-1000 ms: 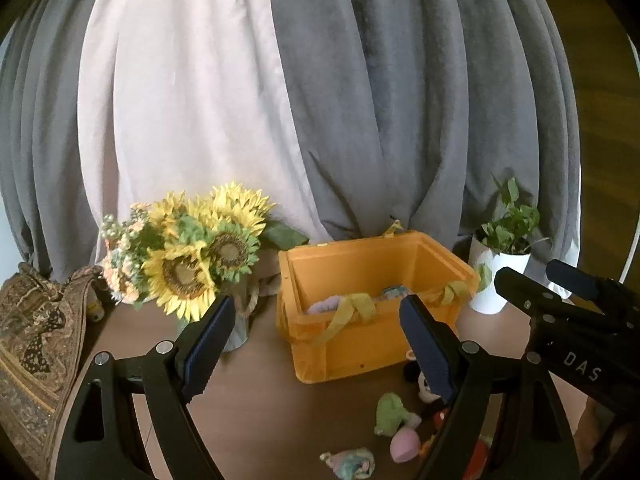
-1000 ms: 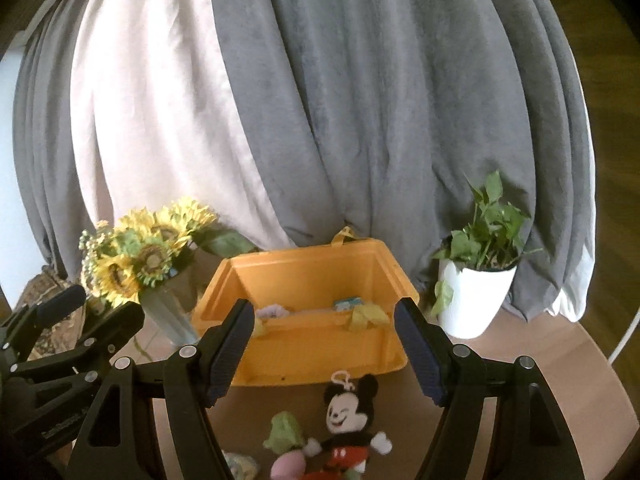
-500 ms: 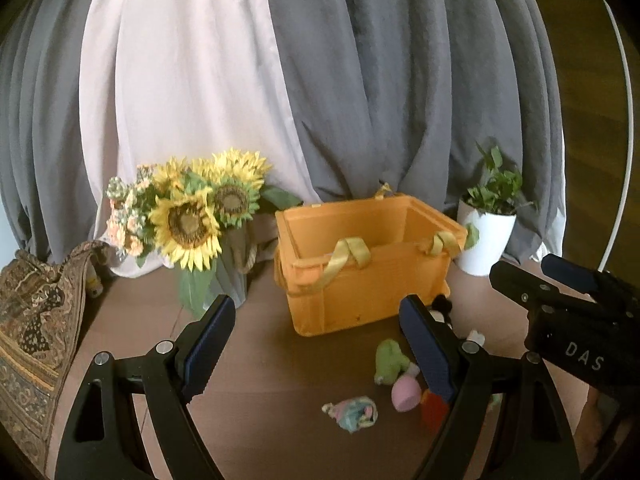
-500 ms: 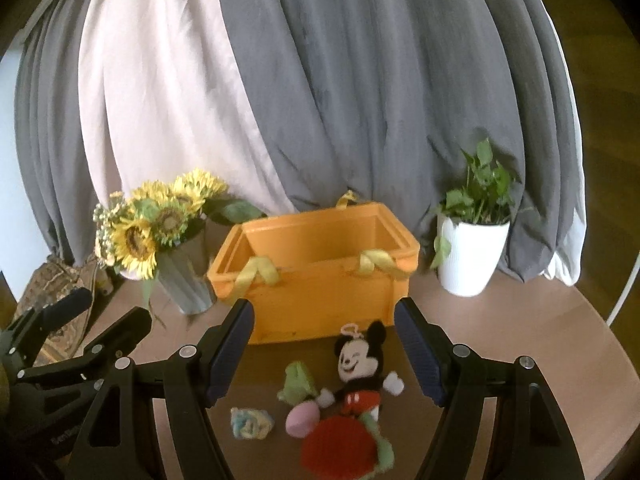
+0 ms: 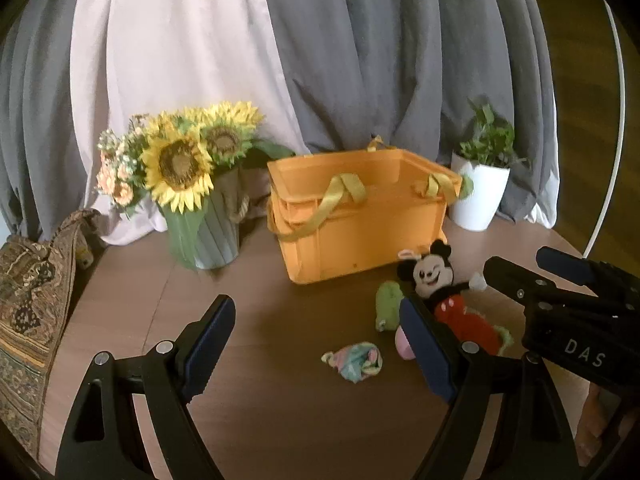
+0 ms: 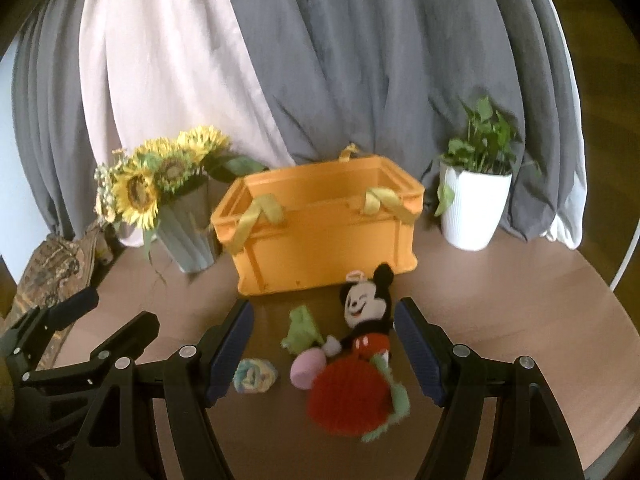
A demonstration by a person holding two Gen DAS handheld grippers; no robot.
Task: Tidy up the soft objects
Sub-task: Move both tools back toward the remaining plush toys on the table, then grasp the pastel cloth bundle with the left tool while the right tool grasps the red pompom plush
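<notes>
Two black two-finger grippers with dark blue ridged pads hang above a round brown wooden table (image 6: 520,320). The left gripper (image 5: 316,348) has its jaws spread apart with nothing between them; under the gap lies bare tabletop and, near its right finger, a small pastel knotted cloth bundle (image 5: 357,361). The right gripper (image 6: 324,344) is likewise parted and grips nothing; seen through its gap, a cluster of soft toys rests on the table.

At the far side of that cluster a black, white and red plush mouse doll (image 6: 366,316) lies on its back, its head toward an orange plastic crate with yellow-green fabric strap handles (image 6: 320,224) and just short of the crate's near wall. Left of the doll lies a small green plush piece (image 6: 302,328), with a pink rounded soft toy (image 6: 306,368) just nearer. A red ribbed round plush with green trim (image 6: 348,400) sits nearest, touching the doll's lower body. The pastel bundle lies left of these, a little apart.

The crate stands at the far middle of the table; its inside cannot be seen. Left of it is a grey-green pleated vase of artificial sunflowers (image 5: 180,168), right of it a white ribbed pot with a leafy green plant (image 6: 474,200). Grey and pale pink curtains (image 6: 280,60) hang behind. A brown patterned cushion (image 5: 28,300) sits at the far left edge.
</notes>
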